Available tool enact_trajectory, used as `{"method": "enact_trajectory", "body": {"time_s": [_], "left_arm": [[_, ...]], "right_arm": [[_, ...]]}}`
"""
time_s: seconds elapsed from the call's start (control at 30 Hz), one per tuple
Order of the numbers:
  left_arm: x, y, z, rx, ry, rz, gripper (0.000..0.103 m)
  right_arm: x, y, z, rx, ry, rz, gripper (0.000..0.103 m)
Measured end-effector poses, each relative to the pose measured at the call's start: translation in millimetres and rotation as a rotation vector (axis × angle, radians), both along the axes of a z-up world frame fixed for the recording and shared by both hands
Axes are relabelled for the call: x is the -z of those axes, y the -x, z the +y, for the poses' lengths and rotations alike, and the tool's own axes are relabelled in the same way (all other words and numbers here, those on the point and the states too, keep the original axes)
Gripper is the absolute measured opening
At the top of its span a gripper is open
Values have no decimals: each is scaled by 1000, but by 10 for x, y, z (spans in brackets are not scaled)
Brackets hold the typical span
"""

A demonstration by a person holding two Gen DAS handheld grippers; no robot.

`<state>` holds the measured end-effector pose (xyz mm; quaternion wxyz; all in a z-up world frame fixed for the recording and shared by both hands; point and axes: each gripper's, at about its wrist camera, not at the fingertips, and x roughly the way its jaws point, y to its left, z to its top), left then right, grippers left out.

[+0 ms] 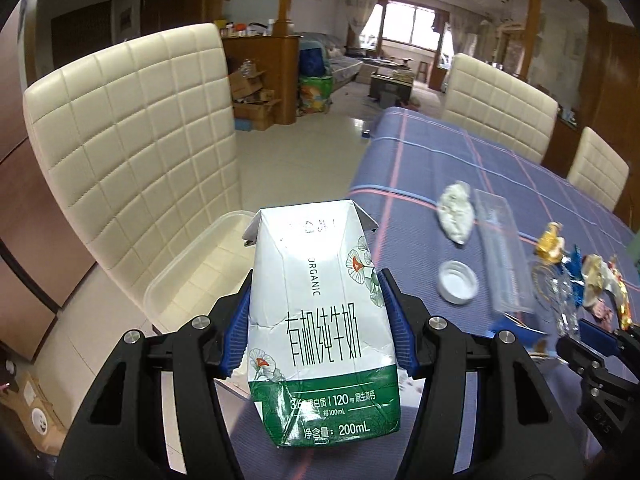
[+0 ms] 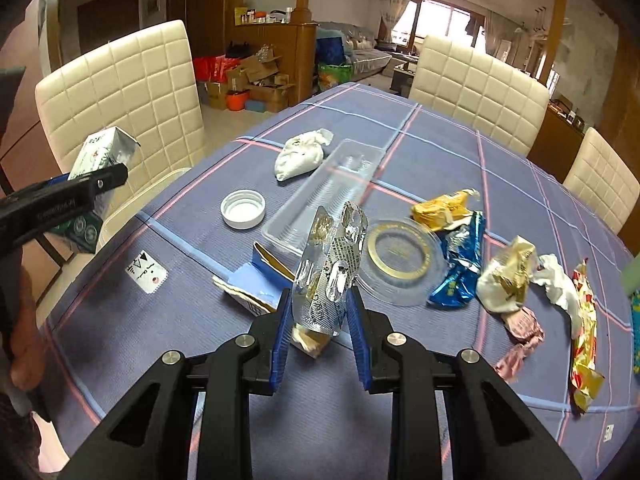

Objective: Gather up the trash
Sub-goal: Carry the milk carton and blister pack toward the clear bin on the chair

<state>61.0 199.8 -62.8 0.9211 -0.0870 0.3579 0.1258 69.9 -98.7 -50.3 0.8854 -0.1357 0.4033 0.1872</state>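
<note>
A white and green 200 mL milk carton (image 1: 320, 320) stands upright between the blue pads of my left gripper (image 1: 316, 300), which is shut on it. It hangs just off the table's left edge, above a clear plastic bin (image 1: 192, 264) on a chair seat. My right gripper (image 2: 320, 308) is shut on a silver blister pack (image 2: 332, 260), held a little above the blue checked tablecloth (image 2: 440, 140). From the right wrist view the carton (image 2: 100, 152) shows at the far left.
Trash lies across the table: a white bottle cap (image 2: 243, 209), a crumpled tissue (image 2: 300, 154), a clear tray (image 2: 320, 196), a gold-ringed clear lid (image 2: 400, 256), several foil wrappers (image 2: 460, 264) and torn blue card (image 2: 256, 280). Cream quilted chairs (image 2: 120, 92) surround the table.
</note>
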Motion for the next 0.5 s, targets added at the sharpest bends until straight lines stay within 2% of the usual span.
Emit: {"method": "enact_trajectory", "body": {"time_s": [0.23,0.33,0.4,0.43,0.5], "left_arm": [[120,-235,347,-70,-60,33,59],[170,-305,432,-83,-51,56,61],[195,-316,509,-119,-43,60,92],[192,-298,542,-138,-37,43,96],[174,-281,551,-131,-34,31,97]], "right_arm": [[43,-86,59,12,13,5,27],[56,-117,75,20,21,-1,27],[56,-144,97,20,23,-3,27],[58,-163,107,22,23,-3,27],[61,-186,126,24,22,-5,27]]}}
